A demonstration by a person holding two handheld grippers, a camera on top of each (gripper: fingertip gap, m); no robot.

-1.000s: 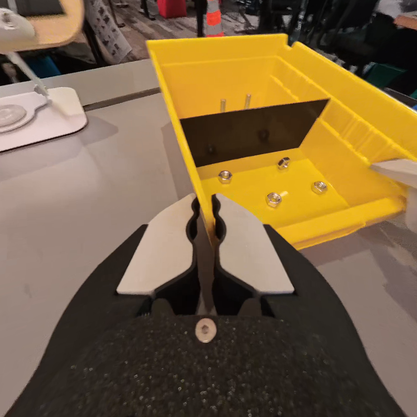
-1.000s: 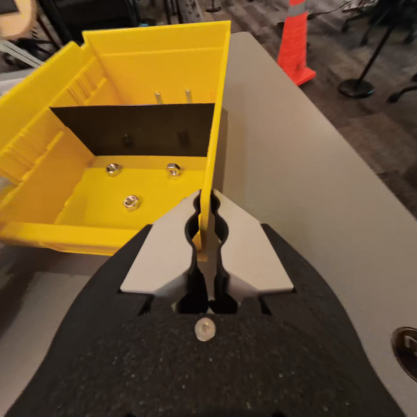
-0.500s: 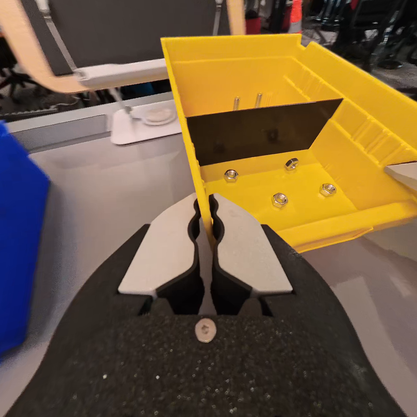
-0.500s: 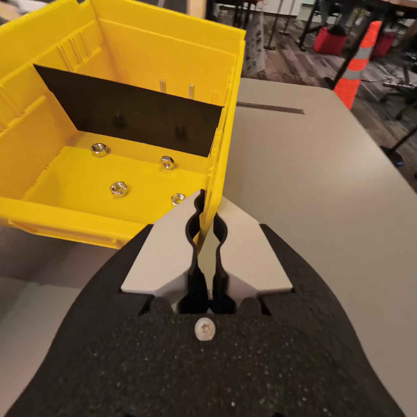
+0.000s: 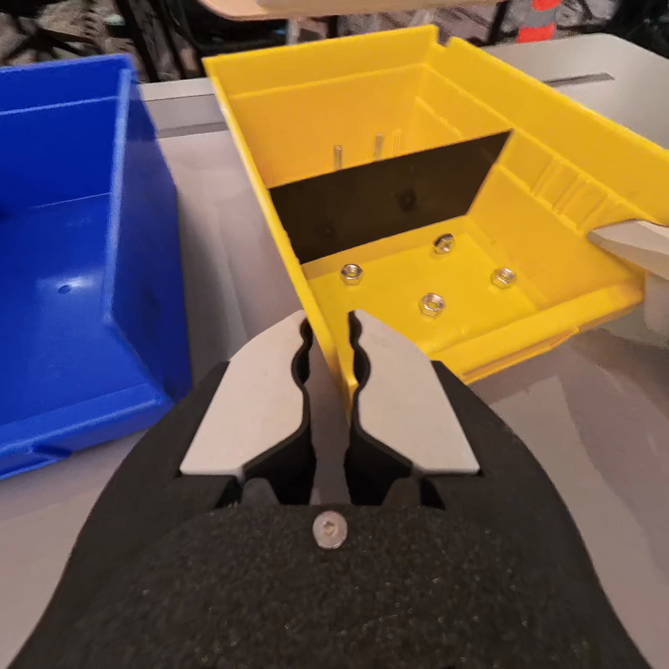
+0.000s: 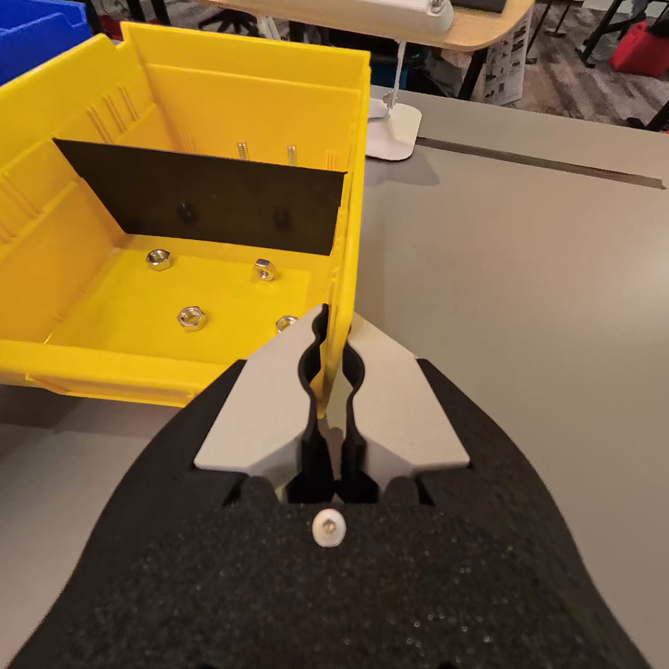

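A yellow bin (image 5: 325,108) sits on the grey table, just right of a blue bin (image 5: 72,253). A black divider (image 5: 380,195) splits the yellow bin. Several steel nuts (image 5: 430,304) lie in its near part, and two bolts (image 5: 338,155) stand behind the divider. My left gripper (image 5: 328,316) is open. The bin's left wall stands between its pads, with a gap on the left side. My right gripper (image 6: 338,315) is shut on the right wall of the yellow bin (image 6: 235,90). Its finger (image 5: 633,239) shows at the bin's right edge in the left wrist view.
A white lamp base (image 6: 394,126) stands on the table behind the yellow bin's right corner. A dark seam (image 6: 543,166) crosses the table (image 6: 506,289) at the back right. A corner of the blue bin (image 6: 32,29) shows beyond the yellow bin's left wall. Chairs and an orange cone (image 5: 535,21) stand beyond the table. About 20 cm separates my left fingertips from my right.
The yellow bin has travelled with both grippers to a spot beside the blue bin, which has come into view. My left jaws have opened off the bin wall. The right still clamps.
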